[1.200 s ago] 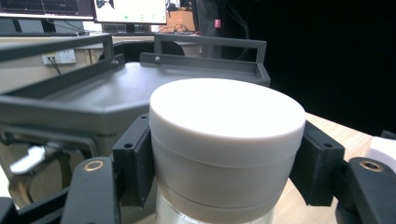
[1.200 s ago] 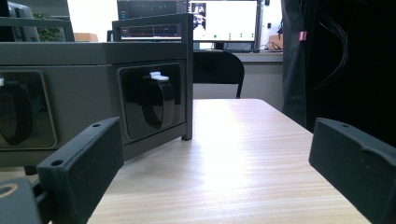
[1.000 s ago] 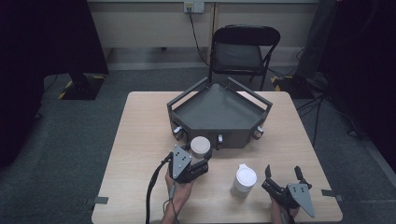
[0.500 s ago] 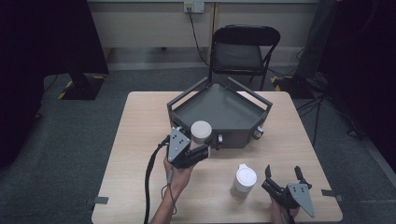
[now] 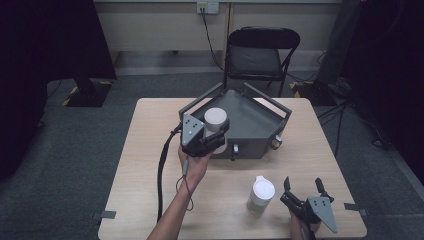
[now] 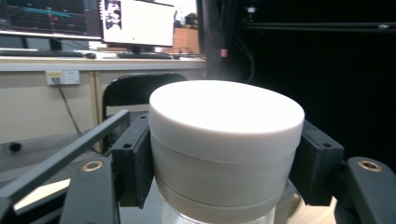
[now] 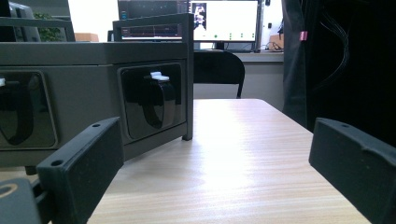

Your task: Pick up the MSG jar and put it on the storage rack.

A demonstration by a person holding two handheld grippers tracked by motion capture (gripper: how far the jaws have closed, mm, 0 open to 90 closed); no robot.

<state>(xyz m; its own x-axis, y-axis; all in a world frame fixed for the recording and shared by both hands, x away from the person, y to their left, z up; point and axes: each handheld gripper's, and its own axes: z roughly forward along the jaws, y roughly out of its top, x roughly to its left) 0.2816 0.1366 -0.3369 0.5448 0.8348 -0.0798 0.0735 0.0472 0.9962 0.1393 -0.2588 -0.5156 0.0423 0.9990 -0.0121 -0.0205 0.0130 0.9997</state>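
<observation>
My left gripper [image 5: 217, 134] is shut on a jar with a cream lid [image 5: 215, 119], held in the air at the near left edge of the dark grey tray [image 5: 260, 120]. In the left gripper view the lid [image 6: 224, 121] sits squarely between both black pads [image 6: 135, 158], with clear glass showing just below it. A white lidded bottle [image 5: 261, 194] stands upright on the table near the front. Just right of the bottle, my right gripper [image 5: 303, 187] rests low and open, nothing between its jaws [image 7: 215, 177].
The tray's grey side wall [image 7: 93, 88] with dark handle recesses rises close ahead on the left in the right gripper view. A black folding chair [image 5: 260, 55] stands behind the wooden table [image 5: 150, 150]. Bare tabletop lies left and front.
My left gripper has lifted the jar off the table and carried it away from me, up to the tray's near edge. The right gripper and the white bottle have stayed put.
</observation>
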